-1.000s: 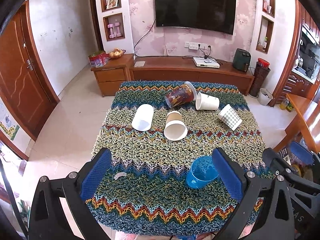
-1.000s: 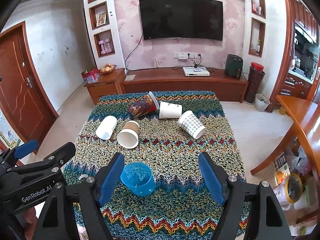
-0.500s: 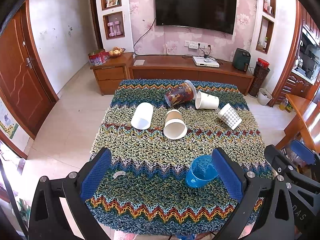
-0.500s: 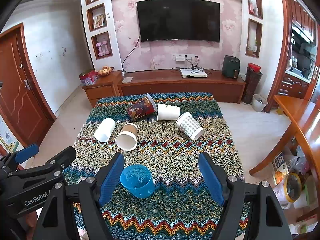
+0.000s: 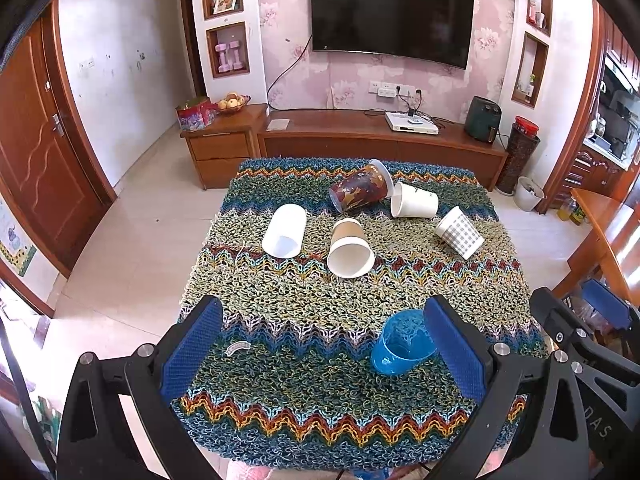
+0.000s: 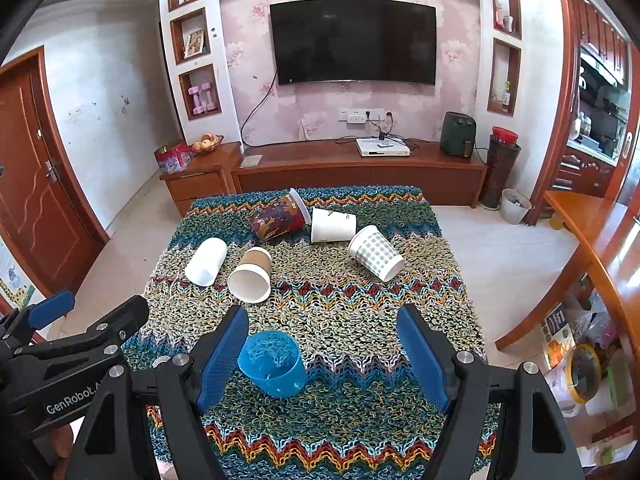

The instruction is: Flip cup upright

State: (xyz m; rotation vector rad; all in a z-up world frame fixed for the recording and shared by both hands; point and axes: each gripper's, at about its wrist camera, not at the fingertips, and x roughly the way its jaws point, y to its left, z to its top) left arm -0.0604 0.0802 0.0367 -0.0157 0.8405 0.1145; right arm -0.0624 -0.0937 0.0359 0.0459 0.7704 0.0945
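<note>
A clear blue plastic cup (image 5: 402,342) (image 6: 273,364) stands upright near the table's front edge. Behind it several cups lie on their sides: a white cup (image 5: 285,230) (image 6: 206,261), a brown paper cup (image 5: 349,248) (image 6: 251,275), a dark patterned cup (image 5: 360,191) (image 6: 280,218), a white paper cup (image 5: 414,200) (image 6: 333,225) and a checked cup (image 5: 460,233) (image 6: 375,253). My left gripper (image 5: 322,350) is open and empty above the front of the table. My right gripper (image 6: 322,356) is open and empty, its left finger close to the blue cup.
The table wears a knitted zigzag cloth (image 5: 340,312) (image 6: 360,304). A small pale strip (image 5: 237,348) lies on it at the front left. A wooden table (image 6: 592,240) stands to the right. A TV cabinet (image 5: 380,140) is behind.
Both grippers have risen and pulled back slightly, so the table looks a little farther away. The cups have not moved.
</note>
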